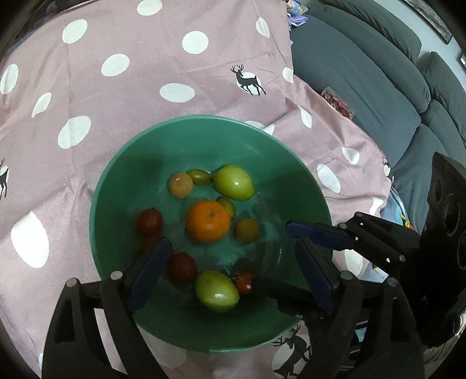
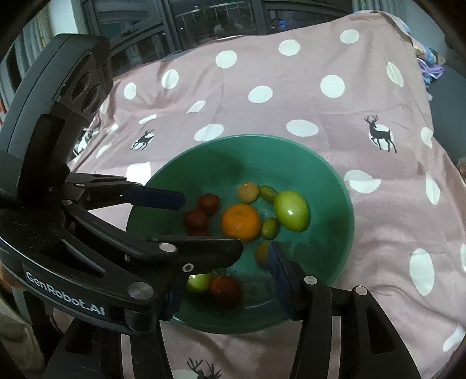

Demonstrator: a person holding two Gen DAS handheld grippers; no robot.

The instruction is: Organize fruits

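Observation:
A green bowl (image 1: 122, 180) (image 2: 326, 175) sits on a pink polka-dot cloth. It holds an orange (image 1: 207, 220) (image 2: 240, 221), two green tomatoes (image 1: 234, 182) (image 1: 217, 290) (image 2: 291, 210), several dark red tomatoes (image 1: 149, 221) (image 2: 225, 290), a brown fruit (image 1: 180, 185) and small yellow-green fruits (image 1: 247, 231). My left gripper (image 1: 233, 253) hovers open over the bowl's near half, empty. My right gripper (image 2: 224, 262) is open over the bowl too, empty; its left finger is hidden behind the left gripper's body. The right gripper also shows in the left wrist view (image 1: 317, 233).
The cloth (image 1: 174, 58) (image 2: 291, 87) covers the table. A grey sofa (image 1: 378, 73) stands to the right, with a snack packet (image 1: 337, 102) at the cloth's edge. Dark windows (image 2: 174, 17) are behind the table.

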